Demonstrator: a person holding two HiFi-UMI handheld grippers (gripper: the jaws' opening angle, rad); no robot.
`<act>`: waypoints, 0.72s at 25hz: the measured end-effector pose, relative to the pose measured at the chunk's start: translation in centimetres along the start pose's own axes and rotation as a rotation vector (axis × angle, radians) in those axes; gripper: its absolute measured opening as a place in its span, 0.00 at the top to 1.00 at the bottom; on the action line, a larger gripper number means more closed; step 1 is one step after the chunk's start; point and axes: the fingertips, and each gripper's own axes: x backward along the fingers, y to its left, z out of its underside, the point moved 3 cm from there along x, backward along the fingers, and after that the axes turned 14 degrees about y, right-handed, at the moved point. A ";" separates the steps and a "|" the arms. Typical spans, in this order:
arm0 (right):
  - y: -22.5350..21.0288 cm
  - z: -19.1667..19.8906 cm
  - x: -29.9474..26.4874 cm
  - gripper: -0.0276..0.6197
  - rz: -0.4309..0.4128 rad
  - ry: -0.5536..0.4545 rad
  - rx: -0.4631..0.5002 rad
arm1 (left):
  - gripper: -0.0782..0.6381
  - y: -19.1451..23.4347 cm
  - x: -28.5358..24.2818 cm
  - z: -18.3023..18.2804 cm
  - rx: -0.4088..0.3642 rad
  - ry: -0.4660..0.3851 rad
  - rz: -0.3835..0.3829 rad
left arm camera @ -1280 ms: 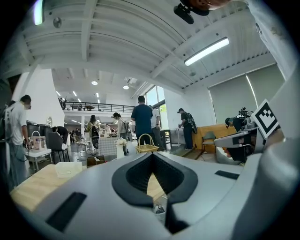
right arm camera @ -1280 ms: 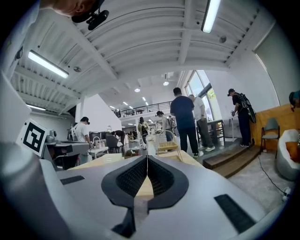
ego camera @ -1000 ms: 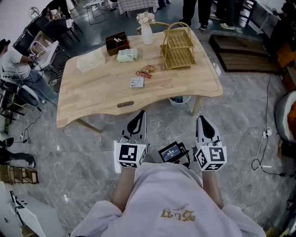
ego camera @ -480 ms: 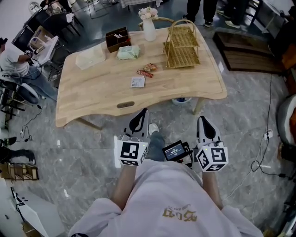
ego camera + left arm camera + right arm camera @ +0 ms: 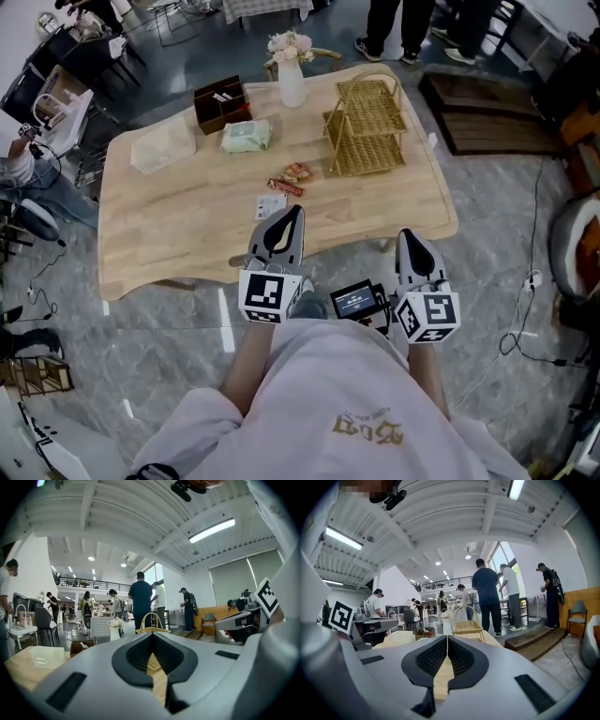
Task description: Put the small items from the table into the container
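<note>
On the wooden table (image 5: 169,234) lie a small white packet (image 5: 270,205), a red snack bar (image 5: 286,187) and a few wrapped sweets (image 5: 298,172). A two-tier wicker basket (image 5: 366,127) stands at the table's right. My left gripper (image 5: 290,214) is shut and empty, its tip over the table's near edge, just beside the white packet. My right gripper (image 5: 410,236) is shut and empty too, and hangs above the floor short of the table edge. The left gripper view looks past the shut left gripper (image 5: 152,637) at the basket (image 5: 151,629). The right gripper view shows the shut right gripper (image 5: 447,638) and the basket (image 5: 468,626).
Further back stand a white vase with flowers (image 5: 291,80), a brown box (image 5: 221,105), a green wipes pack (image 5: 247,137) and a clear plastic box (image 5: 163,148). People stand beyond the table; a seated person (image 5: 19,159) is at the left. Cables (image 5: 525,319) trail on the floor at the right.
The person has stepped toward the table. Both grippers moved forward, still shut. The left tip now reaches over the table's near edge; before it hung above the floor.
</note>
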 end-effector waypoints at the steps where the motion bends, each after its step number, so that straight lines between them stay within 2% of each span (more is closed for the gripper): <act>1: 0.2 -0.6 -1.4 0.93 -0.001 0.002 0.010 | 0.90 1.0 -1.0 -0.3 -0.004 -0.002 0.004; 11: 3.4 -4.1 -13.6 0.93 -0.040 0.069 0.118 | 0.90 10.1 -8.2 -0.1 0.003 0.030 0.019; 18: 4.4 -6.7 -16.7 0.93 -0.087 0.051 0.137 | 0.90 12.3 -11.9 0.0 -0.005 0.022 0.051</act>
